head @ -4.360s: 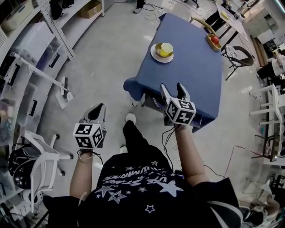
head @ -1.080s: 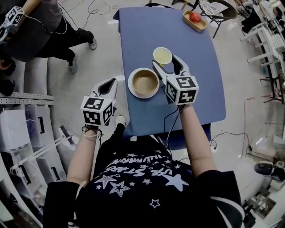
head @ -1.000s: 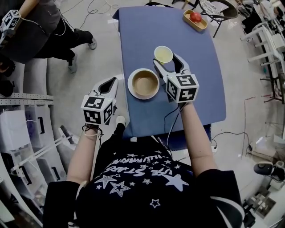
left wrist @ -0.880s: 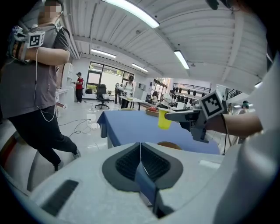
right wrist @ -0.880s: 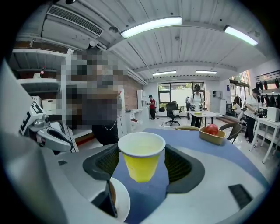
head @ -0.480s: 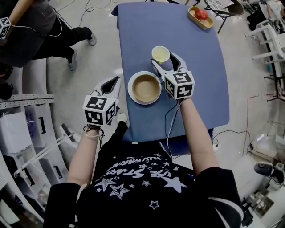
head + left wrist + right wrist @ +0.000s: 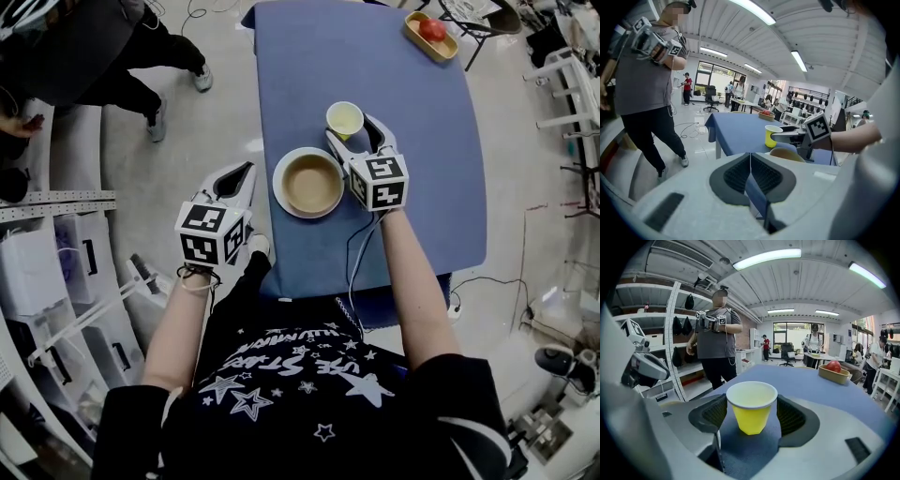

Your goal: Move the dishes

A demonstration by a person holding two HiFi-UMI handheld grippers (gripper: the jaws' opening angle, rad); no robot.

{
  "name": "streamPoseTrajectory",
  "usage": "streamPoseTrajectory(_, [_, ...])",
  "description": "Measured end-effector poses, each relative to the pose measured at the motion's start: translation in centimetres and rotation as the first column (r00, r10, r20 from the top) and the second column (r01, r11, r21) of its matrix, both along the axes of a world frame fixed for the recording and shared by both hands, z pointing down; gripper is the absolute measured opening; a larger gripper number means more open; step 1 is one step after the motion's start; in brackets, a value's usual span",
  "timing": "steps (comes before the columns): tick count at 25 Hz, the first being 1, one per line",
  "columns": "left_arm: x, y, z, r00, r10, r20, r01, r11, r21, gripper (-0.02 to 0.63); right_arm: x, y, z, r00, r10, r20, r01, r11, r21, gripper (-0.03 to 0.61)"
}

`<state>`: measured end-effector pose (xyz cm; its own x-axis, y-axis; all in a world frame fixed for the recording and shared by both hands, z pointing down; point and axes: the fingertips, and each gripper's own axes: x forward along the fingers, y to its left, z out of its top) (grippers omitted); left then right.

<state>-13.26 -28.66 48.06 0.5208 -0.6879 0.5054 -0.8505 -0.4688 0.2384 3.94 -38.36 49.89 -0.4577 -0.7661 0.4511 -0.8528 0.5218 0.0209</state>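
A yellow cup (image 7: 344, 119) (image 7: 751, 406) stands upright on the blue table (image 7: 403, 94). It sits between the spread jaws of my right gripper (image 7: 353, 131) (image 7: 752, 414), which is open, with a small gap on each side. Just left of that gripper, a tan bowl on a white plate (image 7: 309, 183) sits near the table's left edge. My left gripper (image 7: 239, 172) (image 7: 750, 161) hangs off the table's left side over the floor, shut and empty. The left gripper view looks across at the cup (image 7: 772, 136) and the bowl (image 7: 786, 153).
A wooden tray holding a red apple (image 7: 429, 34) (image 7: 833, 372) sits at the table's far right corner. A person in grey (image 7: 84, 47) (image 7: 715, 343) stands on the floor to the left, wearing grippers. Shelving (image 7: 47, 281) lines the left side.
Since 4.4 s ago I have come up to the table and my right gripper has reached the cup. Over the last second both grippers have barely moved.
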Motion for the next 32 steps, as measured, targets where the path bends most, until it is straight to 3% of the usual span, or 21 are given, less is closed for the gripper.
streamPoseTrajectory(24, [1.1, 3.1, -2.1, 1.0, 0.005, -0.022, -0.004, 0.999, 0.04, 0.023, 2.2, 6.6, -2.3, 0.988, 0.098, 0.121, -0.088, 0.992, -0.086, 0.328])
streamPoseTrajectory(29, [1.5, 4.1, -2.0, 1.0, 0.004, -0.03, -0.003, 0.999, 0.039, 0.023, 0.9, 9.1, -1.6, 0.976, 0.119, 0.185, -0.076, 0.972, -0.225, 0.221])
streamPoseTrajectory(32, [1.7, 4.5, -1.9, 1.0, 0.007, -0.03, -0.006, 0.999, 0.033, 0.023, 0.3, 10.1, -0.7, 0.978, 0.118, 0.171, -0.066, 0.957, -0.284, 0.178])
